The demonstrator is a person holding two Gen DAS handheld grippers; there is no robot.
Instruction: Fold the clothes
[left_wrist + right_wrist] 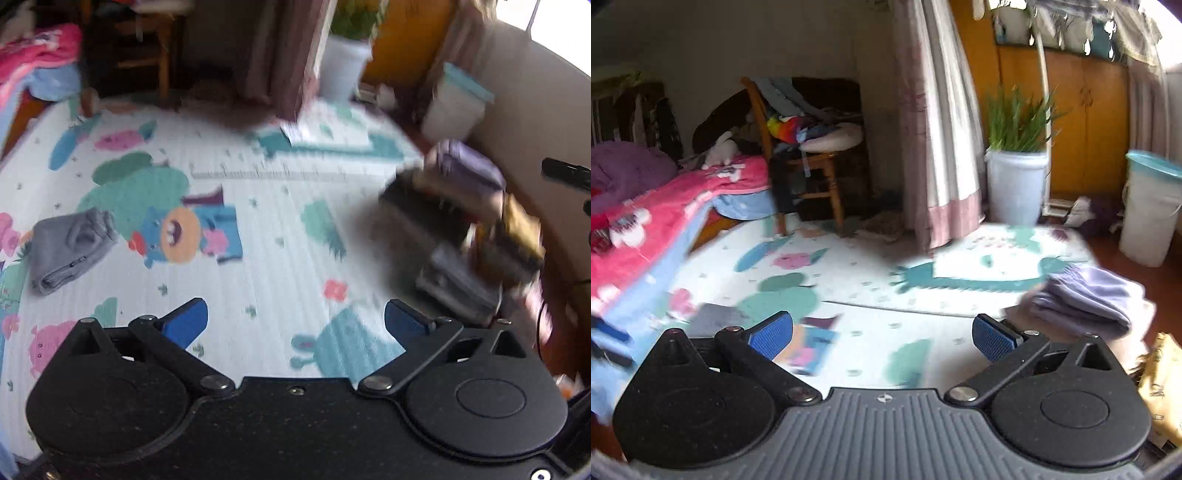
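**Tongs empty, folded stuff on both mat edges**

Left tongs (295, 325) and right tongs (882, 338) both hang spread, holding nothing. Grey garment (70, 247) lies folded near the play mat's (277, 221) left edge, the blurry clothes pile (472, 229) at its right. Grab by a hem.

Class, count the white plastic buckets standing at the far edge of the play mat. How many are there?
2. One white bucket holds a green plant beside the curtain; the other bucket, teal-rimmed, stands further right. Others may be hidden.
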